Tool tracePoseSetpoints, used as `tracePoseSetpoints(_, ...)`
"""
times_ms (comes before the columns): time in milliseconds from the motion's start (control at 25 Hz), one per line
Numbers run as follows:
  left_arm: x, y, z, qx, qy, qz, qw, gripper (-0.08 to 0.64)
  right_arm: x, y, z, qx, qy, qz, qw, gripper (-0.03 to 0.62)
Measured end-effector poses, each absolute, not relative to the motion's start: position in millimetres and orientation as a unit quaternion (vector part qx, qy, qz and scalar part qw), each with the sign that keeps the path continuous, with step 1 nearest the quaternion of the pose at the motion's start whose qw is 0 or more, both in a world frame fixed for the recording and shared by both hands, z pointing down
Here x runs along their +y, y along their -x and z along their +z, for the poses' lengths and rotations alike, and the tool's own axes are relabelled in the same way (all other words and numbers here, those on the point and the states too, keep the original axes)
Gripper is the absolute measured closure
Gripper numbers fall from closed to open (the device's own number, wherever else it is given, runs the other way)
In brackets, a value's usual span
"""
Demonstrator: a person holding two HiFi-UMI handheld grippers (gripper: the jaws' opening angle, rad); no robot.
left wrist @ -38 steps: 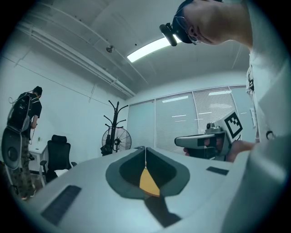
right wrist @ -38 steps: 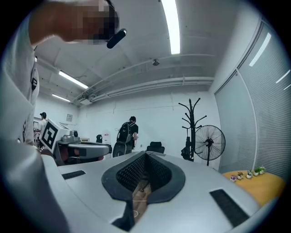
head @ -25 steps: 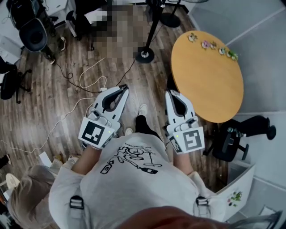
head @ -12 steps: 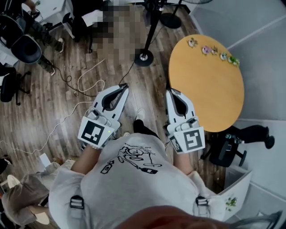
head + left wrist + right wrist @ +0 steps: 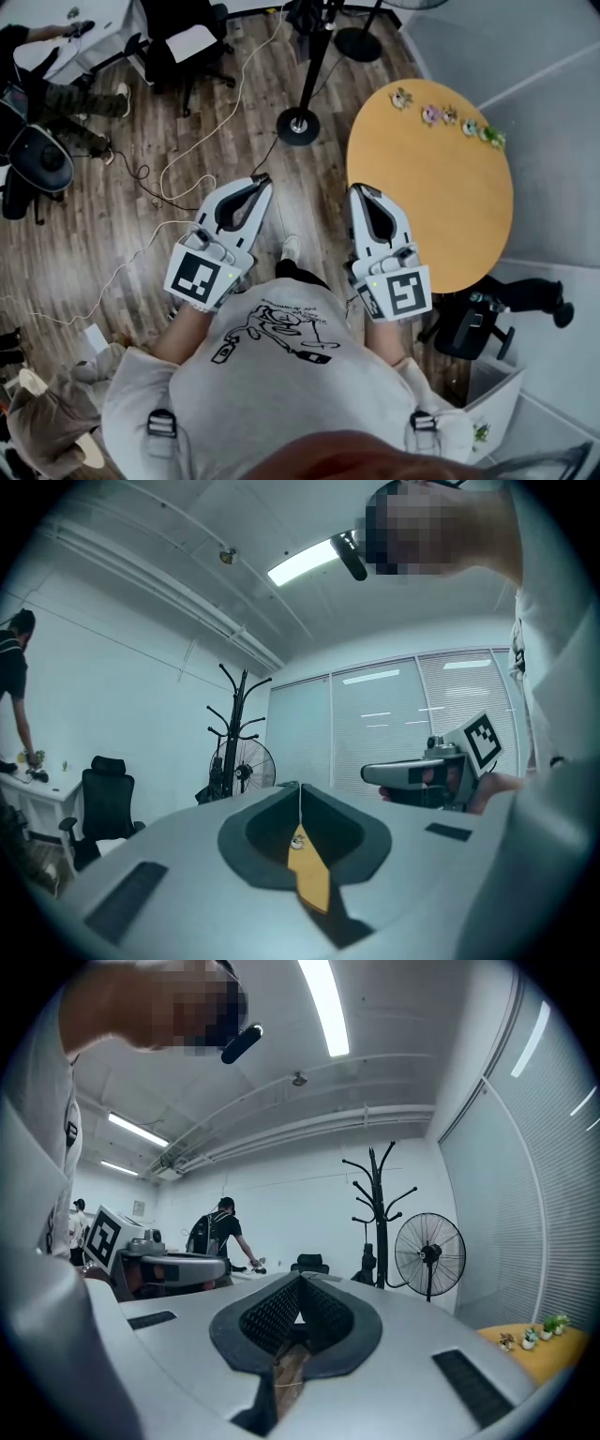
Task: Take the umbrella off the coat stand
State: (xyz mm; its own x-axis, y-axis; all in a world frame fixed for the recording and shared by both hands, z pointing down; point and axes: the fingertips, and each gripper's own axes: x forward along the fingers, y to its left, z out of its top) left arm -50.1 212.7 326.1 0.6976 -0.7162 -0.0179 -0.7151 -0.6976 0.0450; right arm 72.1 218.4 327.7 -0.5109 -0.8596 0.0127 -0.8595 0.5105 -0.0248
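Since both gripper views look straight down the jaws, we'll start there. Our left gripper (image 5: 260, 178) has its grey jaws pressed together with nothing between them. Our right gripper (image 5: 358, 190) is closed tip to tip and empty too. In the head view the two sit side by side in the middle of the frame, pointing toward the top edge.

The tall black metal coat stand with curved hooks (image 5: 314, 70) is well apart from both. Its round base sits on the wood-plank floor in the upper middle of the head view, above the gap between our grippers.

A dark folded bundle hangs low against the pole, which we take for the umbrella (image 5: 367, 1266). It's honestly too small to be sure. In the right gripper view it shows right of centre, above and beyond the jaw tips. In the left gripper view it's left of centre.

A black pedestal fan (image 5: 429, 1252) stands just beside the stand. The round orange-wood table (image 5: 431, 169) fills the right of the head view, close to our right gripper.
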Motion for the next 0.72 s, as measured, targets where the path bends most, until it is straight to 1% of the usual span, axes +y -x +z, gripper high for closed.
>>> tracePoseSetpoints(320,177.5,24.3,333.0,-0.392,-0.919,-0.007,0.034,0.548,179.8,-98.9,330.6,0.871,0.491,-0.018,0.002,0.577)
tracePoseSetpoints(720,150.0,1.4,331.0,-0.407,-0.913,0.001,0.029,0.548,149.7,-130.5,330.5,0.871,0.49,-0.018,0.005,0.577)
